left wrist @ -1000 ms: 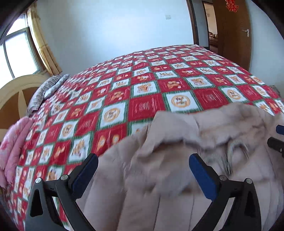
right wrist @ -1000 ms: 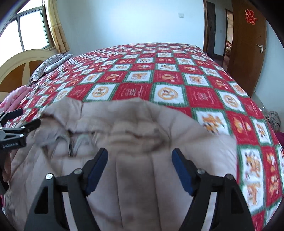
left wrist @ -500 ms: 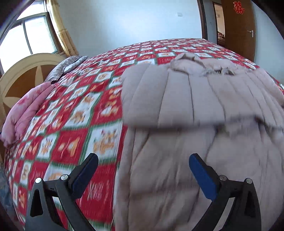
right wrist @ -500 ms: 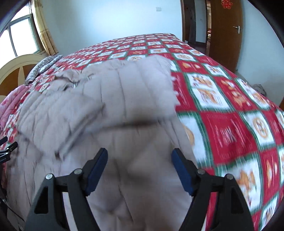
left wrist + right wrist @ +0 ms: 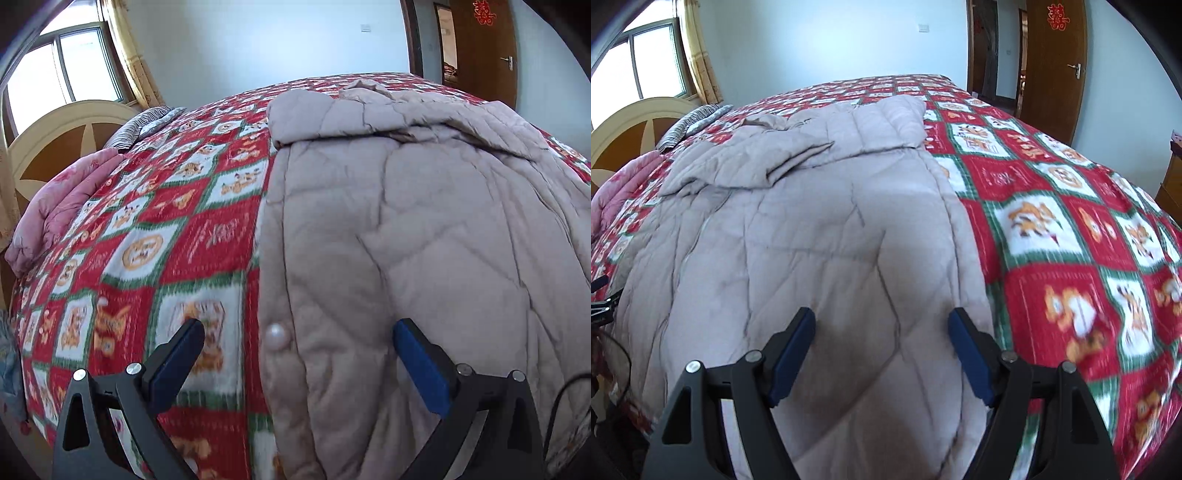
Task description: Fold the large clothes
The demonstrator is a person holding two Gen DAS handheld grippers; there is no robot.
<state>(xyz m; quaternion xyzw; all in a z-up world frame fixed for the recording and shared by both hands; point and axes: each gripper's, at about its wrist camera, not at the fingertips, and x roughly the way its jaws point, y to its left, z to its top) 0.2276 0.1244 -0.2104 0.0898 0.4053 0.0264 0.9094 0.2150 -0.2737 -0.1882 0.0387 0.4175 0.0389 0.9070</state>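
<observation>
Coat (image 5: 406, 206) half done, sleeves folded in.
Left gripper (image 5: 297, 354) and right gripper (image 5: 882, 347) gape empty; bottom fold's left.

The coat's (image 5: 820, 240) near hem is cut off behind the tool arms.

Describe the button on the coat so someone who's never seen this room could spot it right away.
Start at the bed with the red checked cover, then the beige quilted coat spread over it. The button sits on the coat's near left edge, a round pearly white bead, the only shiny thing on that matte fabric.
</observation>
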